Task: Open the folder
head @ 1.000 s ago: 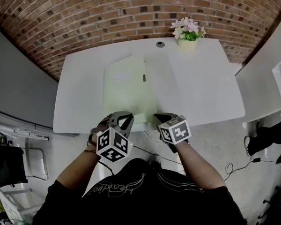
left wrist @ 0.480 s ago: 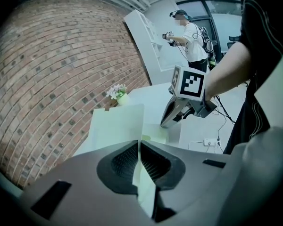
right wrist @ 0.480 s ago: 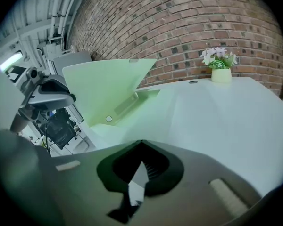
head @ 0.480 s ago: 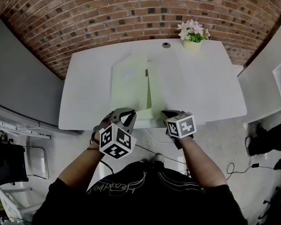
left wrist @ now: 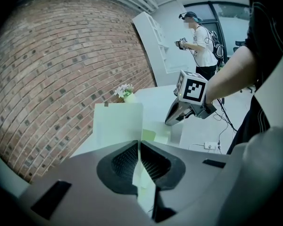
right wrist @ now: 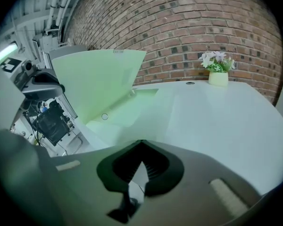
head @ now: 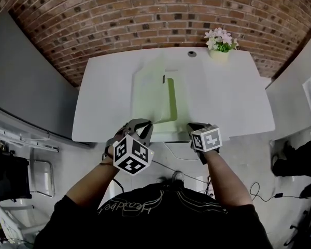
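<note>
At table (head: 238,97) edge, left hand-held gripper (head: 144,123) and right hand-held gripper (head: 193,126), angled down, clamp the folder (head: 150,95).

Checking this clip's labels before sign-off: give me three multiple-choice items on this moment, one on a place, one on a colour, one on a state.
1. Where does the flower pot stand?
A) far right corner of the table
B) near left corner
C) on the floor

2. What colour is the folder's cover?
A) red
B) light green
C) black

3. How is that cover?
A) lying flat and shut
B) raised, pinched by the left gripper
C) torn off

Answers: 1 A, it sits by the brick wall; 2 B, both gripper views show pale green; 3 B, the jaws are closed on its edge.
</note>
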`<state>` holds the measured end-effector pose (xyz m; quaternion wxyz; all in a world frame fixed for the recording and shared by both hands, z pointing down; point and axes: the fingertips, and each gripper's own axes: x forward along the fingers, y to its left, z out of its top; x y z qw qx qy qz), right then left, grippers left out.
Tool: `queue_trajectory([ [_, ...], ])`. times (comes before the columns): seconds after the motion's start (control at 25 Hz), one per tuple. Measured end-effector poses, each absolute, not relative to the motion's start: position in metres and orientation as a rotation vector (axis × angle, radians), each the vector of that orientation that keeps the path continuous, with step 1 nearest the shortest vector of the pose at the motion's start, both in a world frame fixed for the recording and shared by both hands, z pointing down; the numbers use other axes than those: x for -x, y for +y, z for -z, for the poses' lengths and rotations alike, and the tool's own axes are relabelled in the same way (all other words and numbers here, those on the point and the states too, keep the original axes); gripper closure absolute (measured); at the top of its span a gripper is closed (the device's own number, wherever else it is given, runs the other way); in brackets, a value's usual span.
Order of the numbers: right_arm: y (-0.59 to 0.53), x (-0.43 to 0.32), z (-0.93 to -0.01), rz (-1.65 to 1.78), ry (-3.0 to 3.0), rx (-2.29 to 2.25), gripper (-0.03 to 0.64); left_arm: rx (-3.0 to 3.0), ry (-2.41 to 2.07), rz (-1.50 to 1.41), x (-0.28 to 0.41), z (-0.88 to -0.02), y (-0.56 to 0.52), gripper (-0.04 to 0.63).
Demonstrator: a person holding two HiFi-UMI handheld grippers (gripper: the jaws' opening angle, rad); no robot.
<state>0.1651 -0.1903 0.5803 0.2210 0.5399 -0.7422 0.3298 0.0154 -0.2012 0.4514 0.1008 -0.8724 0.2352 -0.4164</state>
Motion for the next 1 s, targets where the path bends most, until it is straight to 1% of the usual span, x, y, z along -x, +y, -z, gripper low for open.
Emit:
queue_trajectory([
  [0.2,-0.19,-0.165,-0.581,-0.834,-2.004,-1.501,0.615,2.625,0.728,1.213,-0.001,-0.446,-0.205,0.581],
  [1.0,-0.19,-0.168,-0.581,-0.84,-1.938,-1.573,0.615,2.708,0.938,1.101,0.064,-0.433,-0.219,0.581],
])
